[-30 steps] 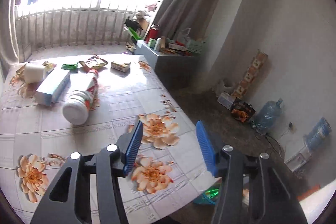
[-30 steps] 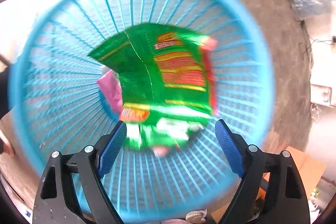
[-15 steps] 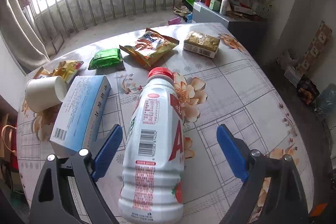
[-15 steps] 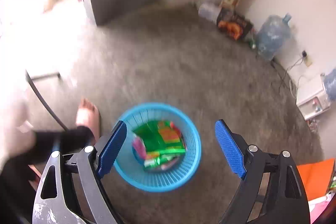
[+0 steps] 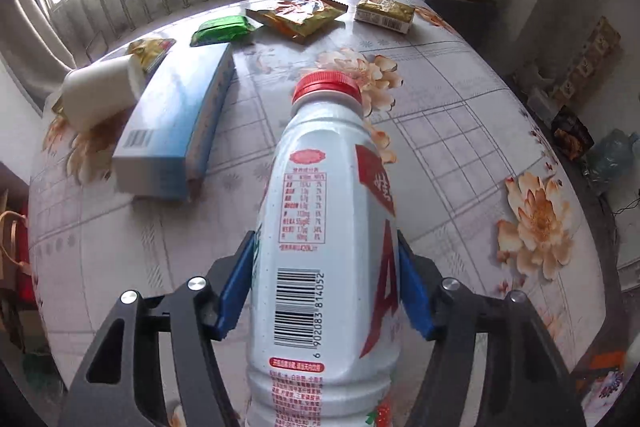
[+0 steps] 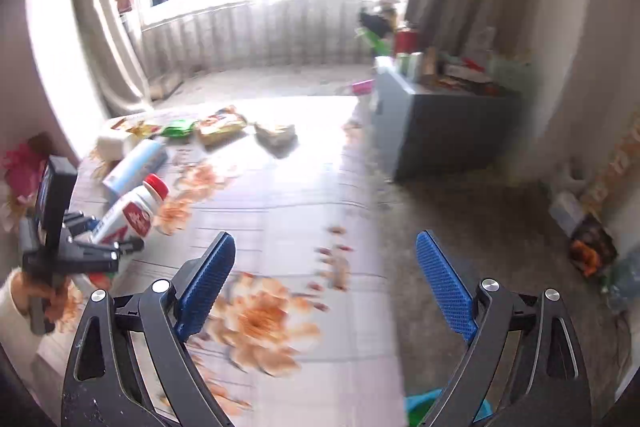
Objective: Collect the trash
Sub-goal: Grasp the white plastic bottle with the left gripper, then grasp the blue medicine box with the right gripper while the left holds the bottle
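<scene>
The left gripper point(image 5: 326, 287) is closing its blue pads on the fat middle of the white plastic bottle with a red cap point(image 5: 326, 227), lying near on the flowery table point(image 5: 460, 115), probably light, smooth and slippery, while the right gripper point(image 6: 324, 283) opens wide, empty.

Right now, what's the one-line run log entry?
left gripper: closing on white bottle lying on table | right gripper: opening, empty, above table
</scene>
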